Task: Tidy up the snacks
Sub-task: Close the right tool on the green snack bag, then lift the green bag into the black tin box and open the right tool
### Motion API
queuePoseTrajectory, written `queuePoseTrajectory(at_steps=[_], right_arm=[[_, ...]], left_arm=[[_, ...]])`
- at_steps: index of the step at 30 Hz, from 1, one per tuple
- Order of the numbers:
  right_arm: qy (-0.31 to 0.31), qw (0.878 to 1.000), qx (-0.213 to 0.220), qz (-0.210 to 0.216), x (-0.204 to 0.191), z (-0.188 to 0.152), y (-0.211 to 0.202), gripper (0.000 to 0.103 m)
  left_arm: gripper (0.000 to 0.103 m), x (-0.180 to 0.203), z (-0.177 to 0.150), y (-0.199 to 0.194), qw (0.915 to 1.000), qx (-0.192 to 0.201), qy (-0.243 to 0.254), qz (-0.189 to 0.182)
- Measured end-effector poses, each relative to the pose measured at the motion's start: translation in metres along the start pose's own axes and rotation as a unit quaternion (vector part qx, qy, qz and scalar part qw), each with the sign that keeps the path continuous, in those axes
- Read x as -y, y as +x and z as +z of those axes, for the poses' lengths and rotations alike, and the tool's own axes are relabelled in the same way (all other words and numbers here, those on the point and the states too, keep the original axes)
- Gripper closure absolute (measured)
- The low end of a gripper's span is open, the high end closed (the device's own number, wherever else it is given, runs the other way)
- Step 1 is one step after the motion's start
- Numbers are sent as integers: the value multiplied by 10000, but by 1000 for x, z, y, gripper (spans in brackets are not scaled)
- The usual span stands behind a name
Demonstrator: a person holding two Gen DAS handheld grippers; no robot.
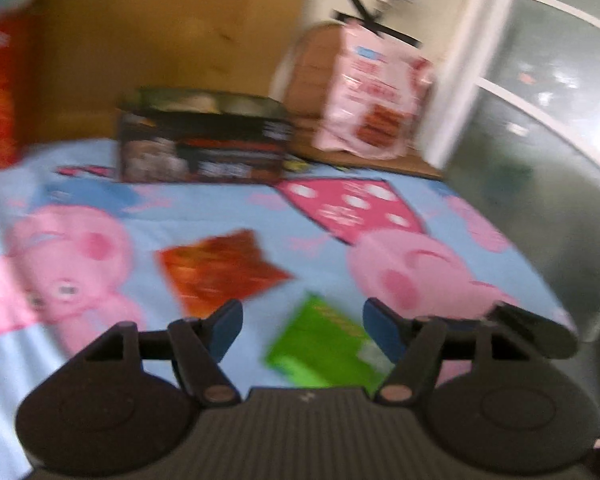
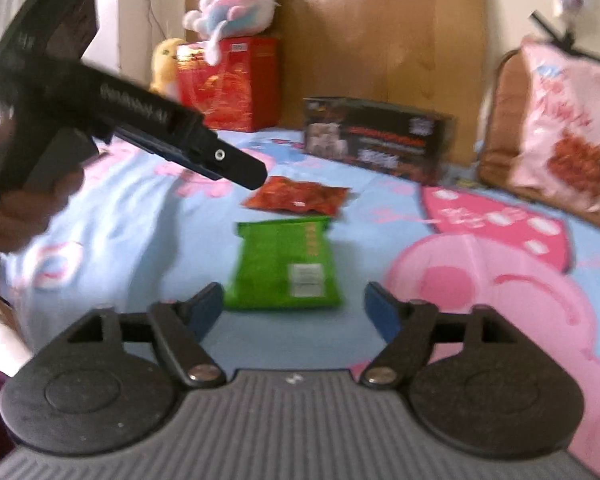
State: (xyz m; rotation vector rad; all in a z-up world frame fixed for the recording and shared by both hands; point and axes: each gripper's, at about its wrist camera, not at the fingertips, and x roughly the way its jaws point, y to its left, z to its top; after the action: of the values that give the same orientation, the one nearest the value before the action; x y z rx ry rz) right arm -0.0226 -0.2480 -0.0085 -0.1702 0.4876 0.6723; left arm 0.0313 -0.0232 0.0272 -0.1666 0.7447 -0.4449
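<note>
Left hand-held gripper: open, holds nothing
Right hand-held gripper: wide open, empty
Green bag: middle of bed
Red bag: just behind it

Left claw: jaws apart, nothing between pads, blue fingertips clear of everything, pointing forward and downward. Right claw: jaws spread wide, nothing gripped, also angled downward. In right wrist view, left claw body reaches in from upper left, person's hand wrapped around its handle.
</note>
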Motion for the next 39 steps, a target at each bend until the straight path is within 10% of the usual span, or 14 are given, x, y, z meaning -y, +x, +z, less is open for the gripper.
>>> queuePoseTrajectory(at_steps=[10,13,18,24,27,29,39], right_arm=[[478,9977,-178,447,-8,-3,0,17],[297,9983,-250,435,-20,-1,10,39],[233,9994,-229,-104,-13,3,13,55],[258,9996,-149,-13,-2,5,6,55],[-21,9995,-287,-130,-8,3,16,54],[159,9995,-279,17,-2,5,19,62],[-86,9995,298,-86,-4,53,27,66]], left_arm=[[41,-6,7,23,9997,-246,44,-12],[61,-3,1,33,9984,-519,204,-121],[63,-7,-10,18,9964,-734,-107,-418],[40,-14,-5,10,9977,-506,-295,-332],[46,-19,-8,29,9944,-735,-518,-554],[65,-14,-9,31,9950,-722,-386,-580],[72,-32,48,-4,9973,131,-472,-540]])
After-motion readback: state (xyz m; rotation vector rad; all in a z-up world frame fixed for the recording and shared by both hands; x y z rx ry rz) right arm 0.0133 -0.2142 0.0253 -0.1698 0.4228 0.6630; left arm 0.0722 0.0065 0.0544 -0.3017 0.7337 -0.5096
